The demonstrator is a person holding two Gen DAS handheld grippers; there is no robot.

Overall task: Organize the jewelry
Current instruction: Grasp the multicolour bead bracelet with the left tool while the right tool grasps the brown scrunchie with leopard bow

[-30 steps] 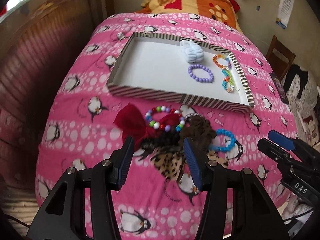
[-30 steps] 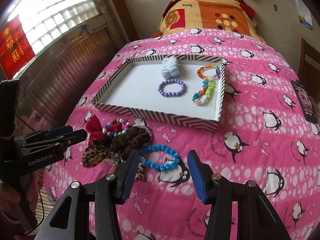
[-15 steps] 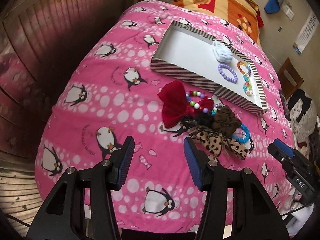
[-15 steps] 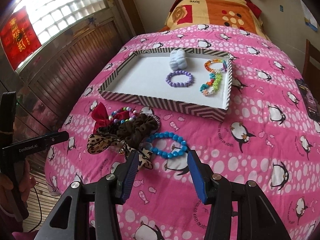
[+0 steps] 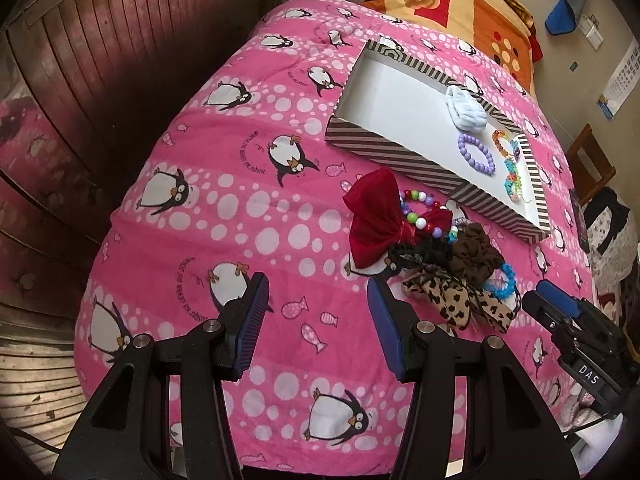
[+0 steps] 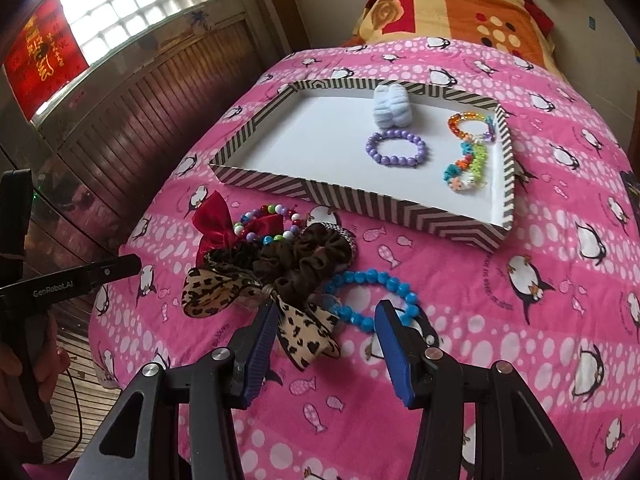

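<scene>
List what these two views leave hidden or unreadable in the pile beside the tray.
- Silver band: right wrist view, mostly covered by the brown scrunchie.
- Blue bead bracelet: left wrist view, half behind the scrunchie and the leopard bow.
- Black scrunchie: both views, its outline is lost among darker fabrics.

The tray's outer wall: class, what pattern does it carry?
Dark and pale stripes, chevrons in places, on the tray; clearest in the right wrist view.

Bright daylight enters through a glass-block window (image 6: 132, 8), slightly overexposed. The pink bedspread (image 6: 500, 280) is evenly lit and sharp. Fisheye bending curves everything; corners darken to black vignette.
</scene>
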